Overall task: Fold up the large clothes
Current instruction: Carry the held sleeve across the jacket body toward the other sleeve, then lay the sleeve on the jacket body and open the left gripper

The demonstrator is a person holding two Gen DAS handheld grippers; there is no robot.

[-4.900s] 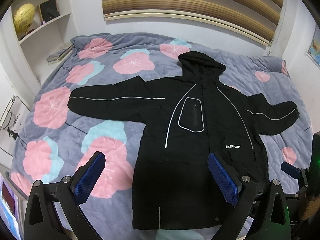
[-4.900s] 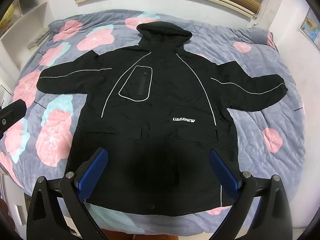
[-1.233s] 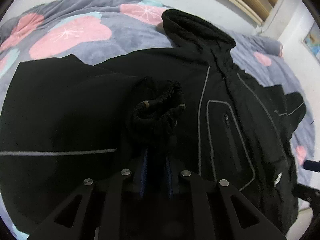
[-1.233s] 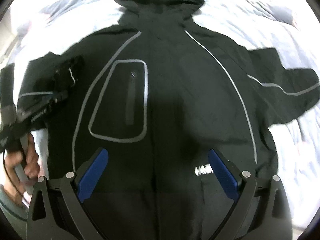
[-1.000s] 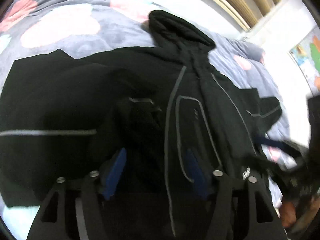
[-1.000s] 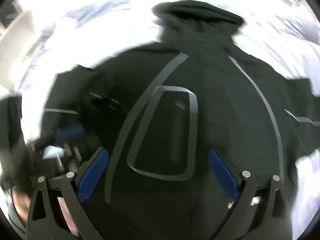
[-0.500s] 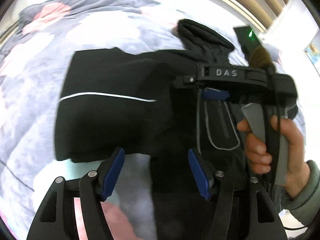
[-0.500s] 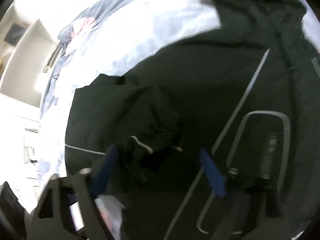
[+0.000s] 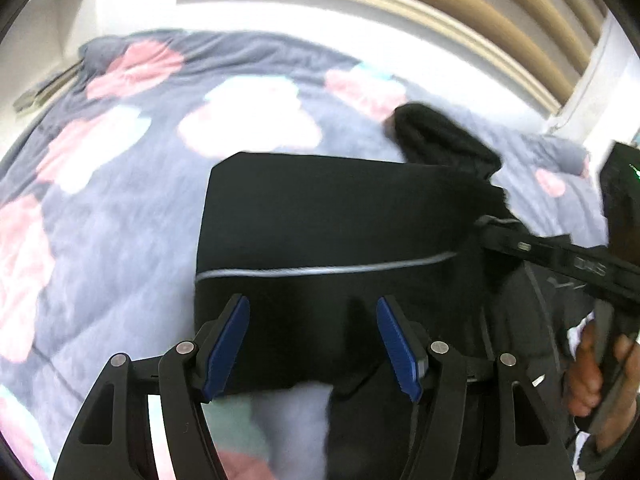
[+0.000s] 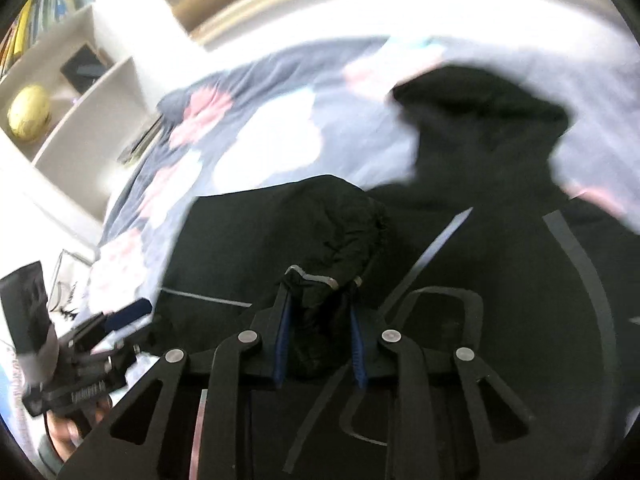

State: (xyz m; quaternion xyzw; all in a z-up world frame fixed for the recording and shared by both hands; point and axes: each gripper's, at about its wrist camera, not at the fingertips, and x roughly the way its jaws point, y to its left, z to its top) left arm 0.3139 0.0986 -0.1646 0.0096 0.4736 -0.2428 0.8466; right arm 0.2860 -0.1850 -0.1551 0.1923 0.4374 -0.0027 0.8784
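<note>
While the black jacket (image 9: 332, 236) lies spread on the flowery bedspread (image 9: 120, 208), its sleeve is doubled back over the chest, grey stripe running across. Right gripper (image 10: 319, 344) has its jaws closing, and the bunched sleeve cuff (image 10: 340, 236) sits right between the blue pads, pretty much pinched already. Left gripper (image 9: 313, 346) hangs over the folded sleeve with its jaws partway apart, nothing in them. Hood (image 10: 484, 120) points toward the wall.

The sleeve cuff (image 10: 340, 240) passed from the left tool (image 9: 312, 344) to the closing right tool (image 10: 320, 344).
</note>
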